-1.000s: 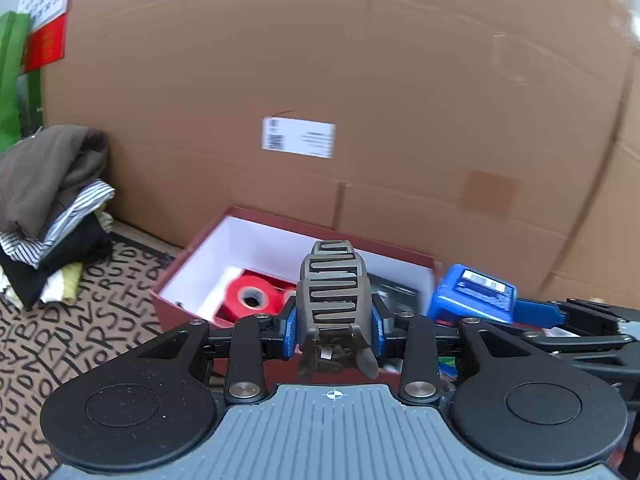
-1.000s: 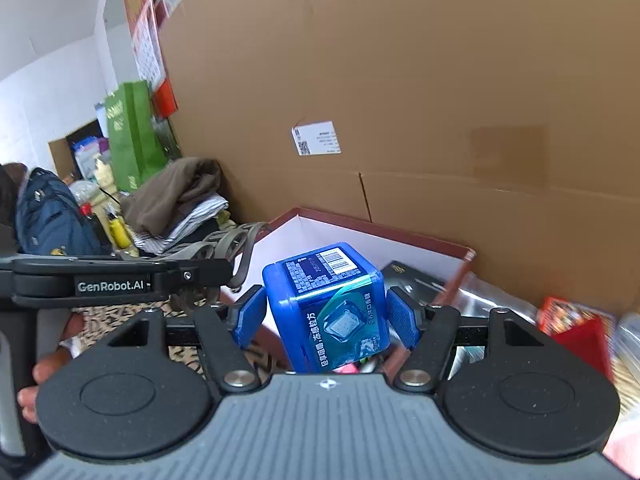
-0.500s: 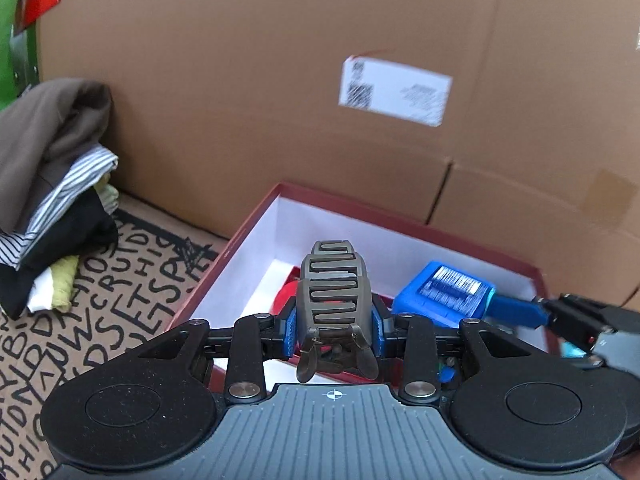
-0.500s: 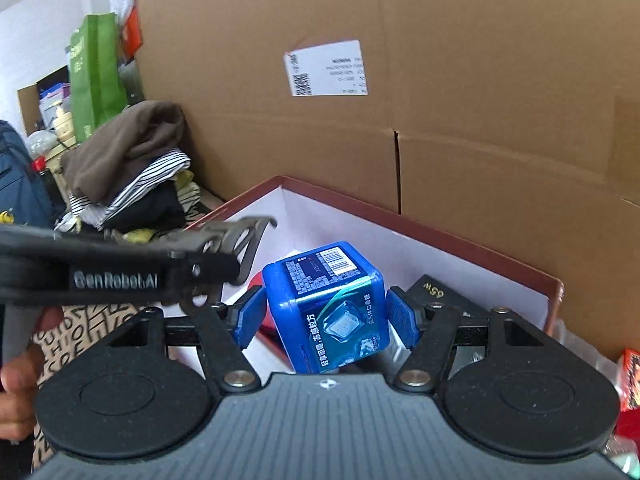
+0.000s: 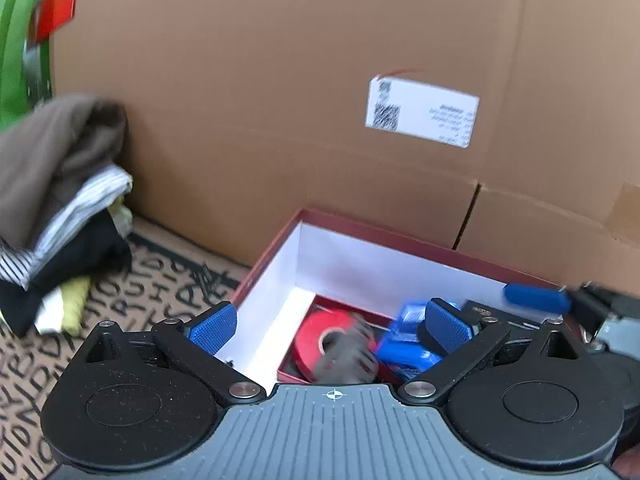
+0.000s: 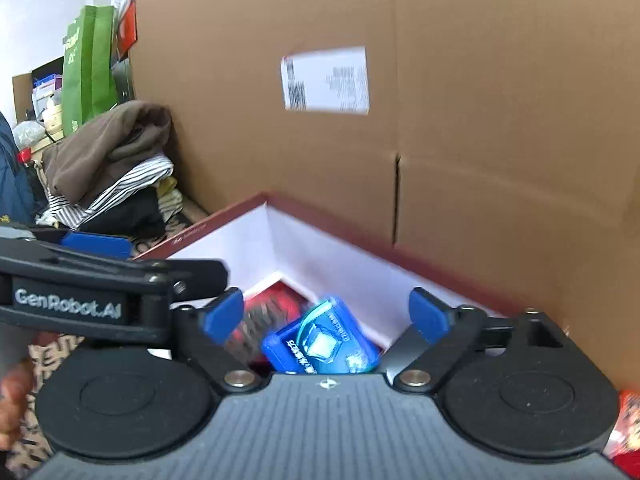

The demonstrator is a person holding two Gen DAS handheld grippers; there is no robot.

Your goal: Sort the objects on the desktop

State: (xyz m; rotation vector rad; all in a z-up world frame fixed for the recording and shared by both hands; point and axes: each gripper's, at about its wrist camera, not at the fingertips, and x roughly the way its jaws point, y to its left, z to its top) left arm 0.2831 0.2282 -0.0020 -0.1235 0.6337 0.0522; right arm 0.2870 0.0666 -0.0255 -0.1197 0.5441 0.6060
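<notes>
A dark red box with a white inside (image 5: pixel 360 276) stands against the cardboard. My left gripper (image 5: pixel 330 320) hangs over it, its jaws opening wide, and nothing touches the pads. Below it a blurred grey clip (image 5: pixel 346 354) lies on a red tape roll (image 5: pixel 316 340). My right gripper (image 6: pixel 326 312) is also opening over the box (image 6: pixel 320 248). The blue cube package (image 6: pixel 324 340) sits tilted and blurred beneath it, clear of both pads. In the left wrist view the blue cube (image 5: pixel 404 346) lies beside the tape.
A tall cardboard wall (image 5: pixel 320 120) with a white label closes off the back. Folded clothes (image 5: pixel 60 200) are piled at the left on a lettered mat (image 5: pixel 120 280). A black flat package (image 5: pixel 480 312) lies in the box. A green bag (image 6: pixel 88 68) stands far left.
Both grippers have opened. The grey clip has dropped from the left one onto the tape roll, and the blue cube has dropped from the right one into the box.
</notes>
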